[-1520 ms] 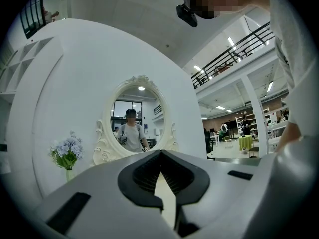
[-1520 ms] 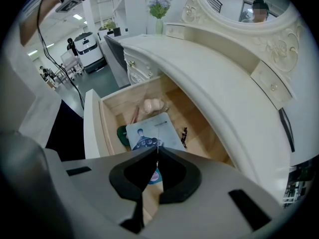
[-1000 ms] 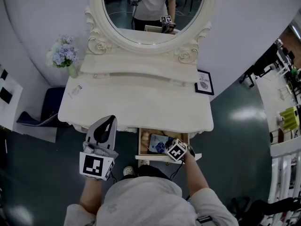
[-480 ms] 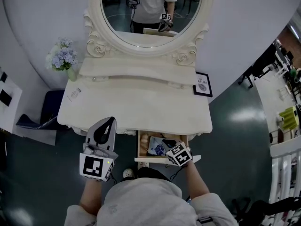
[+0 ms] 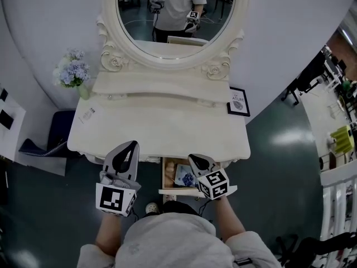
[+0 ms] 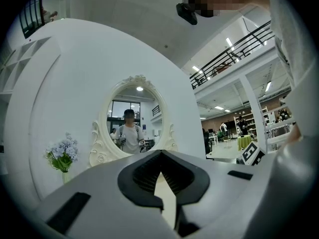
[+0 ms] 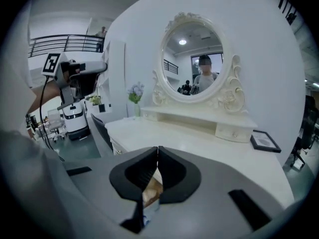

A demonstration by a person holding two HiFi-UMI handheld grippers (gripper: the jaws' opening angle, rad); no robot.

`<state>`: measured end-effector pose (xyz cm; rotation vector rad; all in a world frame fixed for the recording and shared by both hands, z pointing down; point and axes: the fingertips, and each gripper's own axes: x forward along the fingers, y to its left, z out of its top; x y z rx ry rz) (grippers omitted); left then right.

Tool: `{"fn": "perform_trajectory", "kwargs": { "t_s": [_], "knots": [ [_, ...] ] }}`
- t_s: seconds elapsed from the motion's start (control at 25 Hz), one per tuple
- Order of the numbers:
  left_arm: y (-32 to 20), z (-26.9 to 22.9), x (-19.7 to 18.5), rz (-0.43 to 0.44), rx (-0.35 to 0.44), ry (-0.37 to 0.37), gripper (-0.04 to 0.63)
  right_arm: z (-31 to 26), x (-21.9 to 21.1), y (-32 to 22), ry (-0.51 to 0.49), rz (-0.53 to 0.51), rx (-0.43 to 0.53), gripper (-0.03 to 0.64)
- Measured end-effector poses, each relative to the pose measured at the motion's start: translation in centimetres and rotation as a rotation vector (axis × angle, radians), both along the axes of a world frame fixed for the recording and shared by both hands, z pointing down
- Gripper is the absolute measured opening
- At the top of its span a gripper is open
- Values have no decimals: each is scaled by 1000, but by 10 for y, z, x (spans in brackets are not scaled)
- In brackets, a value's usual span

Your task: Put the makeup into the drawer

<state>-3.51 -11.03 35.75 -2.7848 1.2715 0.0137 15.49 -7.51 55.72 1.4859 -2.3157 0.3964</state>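
Note:
In the head view the dressing table's drawer (image 5: 165,182) is pulled open under the front edge. Inside lie a blue-patterned makeup item (image 5: 186,177) and a beige one (image 5: 170,166). My right gripper (image 5: 193,157) hovers over the drawer's right half, shut and holding nothing. In the right gripper view the right gripper (image 7: 158,150) has its jaws meeting at the tips, and the drawer's contents show through the gap below. To the left of the drawer, my left gripper (image 5: 133,144) is held at the table's front edge. It looks shut and empty, as the left gripper (image 6: 160,156) also does in its own view.
On the table top (image 5: 156,127) are a framed picture (image 5: 239,101) at the right and a small card (image 5: 88,114) at the left. Behind it stand an oval mirror (image 5: 167,15) and a vase of blue flowers (image 5: 72,71). A dark seat (image 5: 56,128) stands left of the table.
The right gripper has risen out of the drawer and tilted up, away from the makeup inside. The left gripper has kept still.

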Motion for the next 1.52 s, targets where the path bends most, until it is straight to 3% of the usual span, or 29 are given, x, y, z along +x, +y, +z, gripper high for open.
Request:
{"fn": "perform_trajectory", "kwargs": {
  "t_s": [0.48,0.72,0.92,1.04,1.24,1.52],
  "knots": [
    [-1,2,5,7,-4,-3,12,-83,-20,-16,-66,5,206,20],
    [2,14,9,26,-69,-55,12,-115,-22,-16,-94,11,278,20],
    [0,12,10,27,-57,-49,12,-143,-22,-15,-124,25,345,20],
    [-2,3,11,26,5,-13,12,-158,-23,-13,-130,26,381,20],
    [2,9,12,37,-58,-47,12,-183,-27,-8,-148,17,437,20],
    [0,1,12,36,-3,-14,12,-206,-31,-3,-151,8,494,20]
  ]
}}
